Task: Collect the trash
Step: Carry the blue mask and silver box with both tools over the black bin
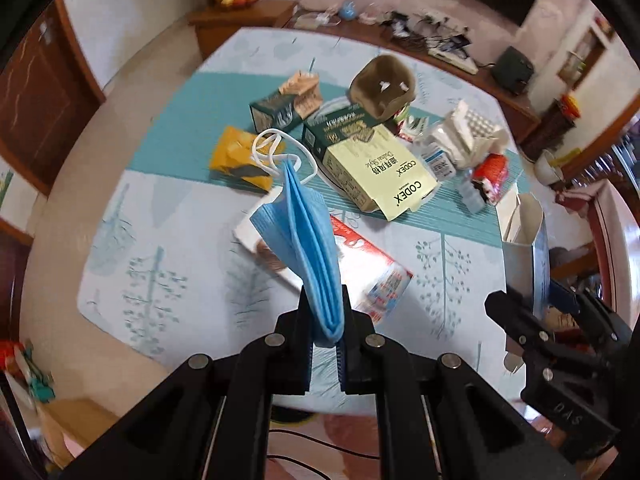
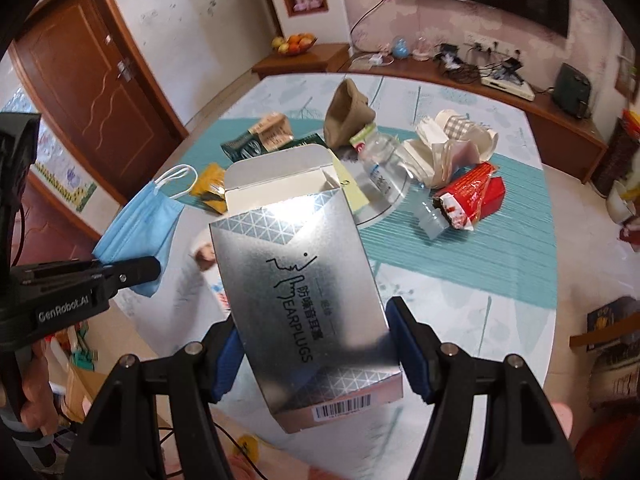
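Note:
My left gripper (image 1: 325,316) is shut on a folded blue face mask (image 1: 304,240) and holds it above the table; the mask also shows in the right wrist view (image 2: 140,224). My right gripper (image 2: 316,344) is shut on an open silver earplugs box (image 2: 296,288), lifted over the table; the box shows at the right of the left wrist view (image 1: 524,256). More trash lies on the table: a pale yellow CODEX box (image 1: 376,168), a red-and-white carton (image 1: 360,264), a yellow wrapper (image 1: 236,158), green boxes (image 1: 276,114), a plastic bottle (image 2: 396,184) and a red packet (image 2: 472,196).
A brown cloth pouch (image 1: 382,84) and crumpled paper cups (image 2: 448,144) sit further back on the patterned tablecloth (image 1: 160,240). A wooden sideboard (image 2: 560,108) with cables and a fruit bowl (image 2: 294,44) runs along the wall. A door (image 2: 92,80) is at left.

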Motion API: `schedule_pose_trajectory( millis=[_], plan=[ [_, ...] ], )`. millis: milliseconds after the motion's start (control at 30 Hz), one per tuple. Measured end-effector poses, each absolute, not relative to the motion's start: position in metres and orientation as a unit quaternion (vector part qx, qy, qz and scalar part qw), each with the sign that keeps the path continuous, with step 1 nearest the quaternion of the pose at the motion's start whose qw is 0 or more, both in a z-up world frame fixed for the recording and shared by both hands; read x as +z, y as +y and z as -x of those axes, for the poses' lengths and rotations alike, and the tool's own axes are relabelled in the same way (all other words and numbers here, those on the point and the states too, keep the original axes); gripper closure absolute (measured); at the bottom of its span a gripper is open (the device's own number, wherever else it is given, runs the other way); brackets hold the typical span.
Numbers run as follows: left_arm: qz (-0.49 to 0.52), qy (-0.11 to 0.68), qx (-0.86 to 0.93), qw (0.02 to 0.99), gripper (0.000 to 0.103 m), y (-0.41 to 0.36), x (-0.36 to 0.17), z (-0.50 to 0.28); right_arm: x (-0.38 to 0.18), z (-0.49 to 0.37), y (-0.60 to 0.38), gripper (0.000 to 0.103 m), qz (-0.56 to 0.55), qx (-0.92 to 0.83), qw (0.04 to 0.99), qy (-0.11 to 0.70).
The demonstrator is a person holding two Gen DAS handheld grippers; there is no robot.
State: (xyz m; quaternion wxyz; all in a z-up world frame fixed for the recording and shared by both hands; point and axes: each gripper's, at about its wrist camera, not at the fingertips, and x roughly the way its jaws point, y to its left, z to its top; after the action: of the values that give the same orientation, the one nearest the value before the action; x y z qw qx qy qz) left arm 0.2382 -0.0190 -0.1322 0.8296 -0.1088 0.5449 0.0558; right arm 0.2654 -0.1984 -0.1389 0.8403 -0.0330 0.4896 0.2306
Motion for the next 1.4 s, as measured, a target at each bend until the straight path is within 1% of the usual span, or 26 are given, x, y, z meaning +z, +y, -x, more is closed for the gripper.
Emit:
schedule_pose_trajectory(
  millis=[200, 400, 533, 733, 867, 933, 1167, 1400],
  plan=[
    [0.07, 0.527, 0.019, 0.847, 0.096, 0.013, -0.11, -0.182, -0.121, -0.2, -0.162, 0.036, 0.01, 0.199, 0.86, 0.469],
    [0.035, 0.522, -0.011, 0.852, 0.096, 0.045, -0.114, -0.128, -0.118, -0.131, -0.123, 0.036, -0.012, 0.179, 0.873, 0.453],
    [0.016, 0.526, -0.028, 0.85, 0.096, 0.063, -0.126, -0.095, -0.131, -0.098, -0.106, 0.036, -0.038, 0.169, 0.868, 0.466],
    [-0.004, 0.524, -0.05, 0.85, 0.096, 0.063, -0.143, -0.068, -0.151, -0.063, -0.093, 0.036, -0.054, 0.164, 0.849, 0.499],
    [-0.016, 0.54, -0.069, 0.838, 0.096, 0.052, -0.169, -0.054, -0.175, -0.048, -0.094, 0.036, -0.063, 0.144, 0.835, 0.528],
    [-0.02, 0.557, -0.076, 0.827, 0.095, 0.047, -0.188, -0.049, -0.196, -0.044, -0.098, 0.036, -0.075, 0.131, 0.821, 0.55],
    [-0.028, 0.612, -0.085, 0.786, 0.095, 0.033, -0.269, -0.037, -0.268, -0.035, -0.108, 0.036, -0.091, 0.095, 0.789, 0.6],
    [-0.04, 0.644, -0.088, 0.758, 0.095, 0.012, -0.354, -0.039, -0.347, -0.033, -0.127, 0.036, -0.095, 0.069, 0.777, 0.619]
  ],
)
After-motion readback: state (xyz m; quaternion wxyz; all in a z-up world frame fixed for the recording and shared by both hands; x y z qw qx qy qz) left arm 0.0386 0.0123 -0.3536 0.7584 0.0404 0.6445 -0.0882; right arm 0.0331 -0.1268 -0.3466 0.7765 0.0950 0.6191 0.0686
